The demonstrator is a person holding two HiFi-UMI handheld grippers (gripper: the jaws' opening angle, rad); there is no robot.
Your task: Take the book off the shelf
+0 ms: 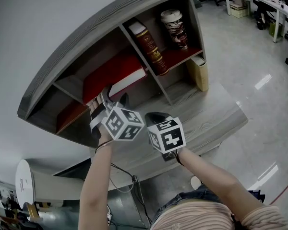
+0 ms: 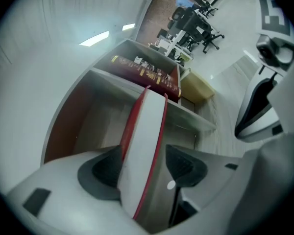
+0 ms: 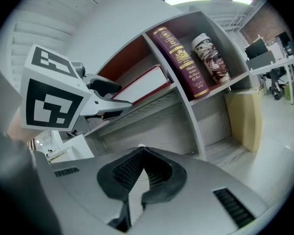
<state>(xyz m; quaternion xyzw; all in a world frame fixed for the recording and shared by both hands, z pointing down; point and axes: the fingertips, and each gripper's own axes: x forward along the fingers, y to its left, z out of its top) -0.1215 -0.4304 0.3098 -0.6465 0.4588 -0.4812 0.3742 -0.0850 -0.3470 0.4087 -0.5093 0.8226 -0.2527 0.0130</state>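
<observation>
Office w/ glossy floor and a white wall behind; a grey shelf [image 1: 86, 32] stands on a desk [image 1: 216, 114]. The book [image 1: 116, 75], red cover w/ white page edge, lies flat in the upper compartment at the shelf's 9 o'clock side, its near end sticking out over the shelf edge.

The left gripper [image 1: 113, 98] is at this near end, at approx. 6 o'clock of the book in head view. Its jaws are spread, and the book end is btw. them: one pad is against the red cover or just beside it, I cannot tell which, and the other pad is clearly apart from the book.

The right gripper [image 1: 153, 118] hangs at 4 o'clock of the left one, over the desk, well apart from the book. Its jaws are pressed together at the tips, w/ nothing btw. them.

At 2 o'clock of the book, in the next compartment, a dark book [image 1: 151, 47] leans tilted. A patterned cup [image 1: 175, 28] stands at its 1 o'clock. A tan box [image 1: 199, 73] stands under them, at 4 o'clock of the dark book.
</observation>
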